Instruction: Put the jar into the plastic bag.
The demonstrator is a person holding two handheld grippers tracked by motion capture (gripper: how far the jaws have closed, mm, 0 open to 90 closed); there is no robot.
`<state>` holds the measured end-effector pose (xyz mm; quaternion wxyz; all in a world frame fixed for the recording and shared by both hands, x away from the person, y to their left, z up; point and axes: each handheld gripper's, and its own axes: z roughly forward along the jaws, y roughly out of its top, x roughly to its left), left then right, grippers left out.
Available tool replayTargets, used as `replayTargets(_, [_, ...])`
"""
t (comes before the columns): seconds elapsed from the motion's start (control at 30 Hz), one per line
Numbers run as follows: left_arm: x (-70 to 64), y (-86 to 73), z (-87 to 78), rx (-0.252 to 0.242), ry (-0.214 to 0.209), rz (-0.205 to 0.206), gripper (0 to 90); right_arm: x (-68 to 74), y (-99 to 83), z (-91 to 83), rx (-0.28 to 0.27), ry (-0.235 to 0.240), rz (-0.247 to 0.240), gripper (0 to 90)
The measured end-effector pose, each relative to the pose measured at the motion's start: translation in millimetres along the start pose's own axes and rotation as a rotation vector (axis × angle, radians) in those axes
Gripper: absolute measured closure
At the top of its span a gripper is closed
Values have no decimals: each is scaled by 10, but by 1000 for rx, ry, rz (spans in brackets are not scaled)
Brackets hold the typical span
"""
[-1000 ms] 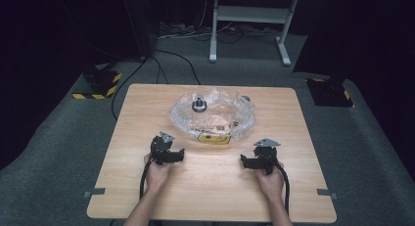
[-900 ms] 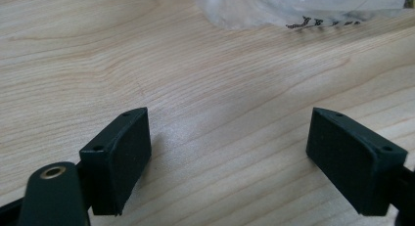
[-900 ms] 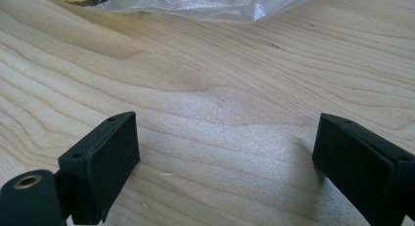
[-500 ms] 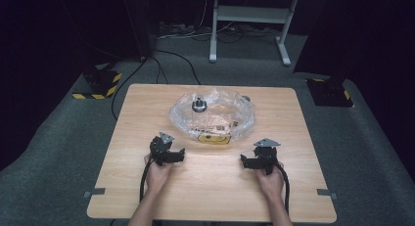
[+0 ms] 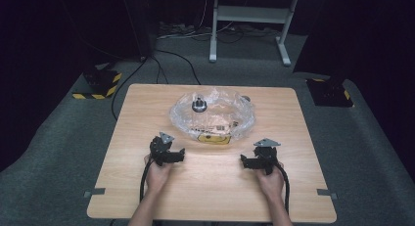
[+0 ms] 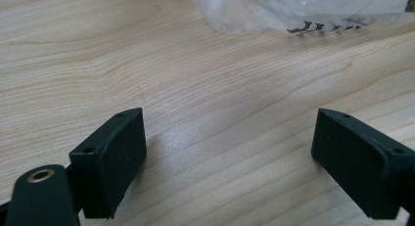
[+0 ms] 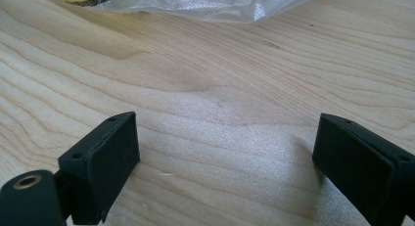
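A: One light wooden rectangular table [image 5: 205,187] is carrying everything; what is sitting on it?

B: A crumpled clear plastic bag [image 5: 213,113] is lying at the centre of the far half. A yellow-and-black printed label [image 5: 214,137] is showing through its near edge, and a small dark round knob-like part [image 5: 198,106] is sitting at its far left.

A: Where are the grippers resting?

B: The left black two-jaw gripper [image 5: 166,150] is sitting just near of the bag's left corner, apart from it. The right black two-jaw gripper [image 5: 258,157] is sitting near the bag's right corner, also apart.

A: How are the jaws standing?

B: In both gripper views the jaws are standing wide apart over bare wood, gripping nothing, with the bag's edge [image 6: 293,11] lying beyond them.
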<state>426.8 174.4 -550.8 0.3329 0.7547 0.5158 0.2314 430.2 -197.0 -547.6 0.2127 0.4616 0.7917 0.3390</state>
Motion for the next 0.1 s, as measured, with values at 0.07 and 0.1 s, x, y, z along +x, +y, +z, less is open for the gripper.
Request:
replayTargets(0.07, [0,0,0,0,0,0,134,0,0,0,0,0,0,98])
replayTargets(0.1, [0,0,0,1,0,0,134,0,0,0,0,0,0,98])
